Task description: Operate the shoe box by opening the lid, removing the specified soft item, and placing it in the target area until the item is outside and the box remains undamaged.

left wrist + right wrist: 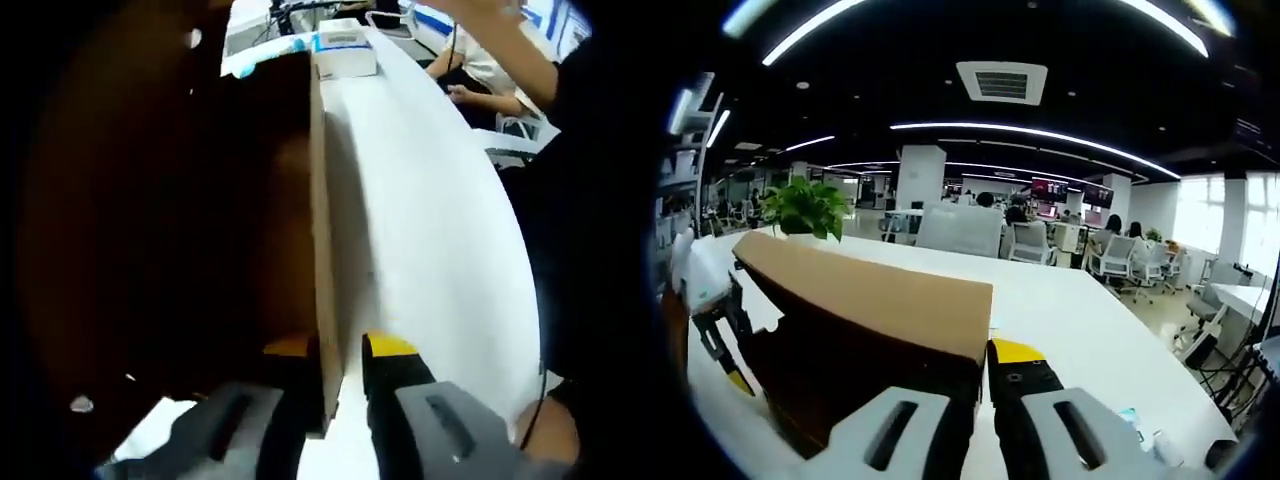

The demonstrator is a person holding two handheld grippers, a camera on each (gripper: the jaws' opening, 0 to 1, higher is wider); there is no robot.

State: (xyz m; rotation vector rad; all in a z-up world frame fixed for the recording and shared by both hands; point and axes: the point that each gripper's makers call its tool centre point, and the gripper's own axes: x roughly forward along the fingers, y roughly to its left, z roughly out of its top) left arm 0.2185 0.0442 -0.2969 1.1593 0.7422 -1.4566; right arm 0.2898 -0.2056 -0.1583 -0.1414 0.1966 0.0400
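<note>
The shoe box's brown cardboard lid stands edge-on between my left gripper's yellow-tipped fingers, which are shut on its wall. Left of that edge the box inside is dark, and I cannot make out any soft item there. In the right gripper view the lid is raised and tilted, brown on top and dark underneath. My right gripper is shut on its near corner, one yellow fingertip showing beside the cardboard. The left gripper holds the lid's far left end.
A long white table runs to the right of the box. A white carton with a blue label sits at its far end. A person's arm reaches over that side. A potted plant and office chairs stand behind.
</note>
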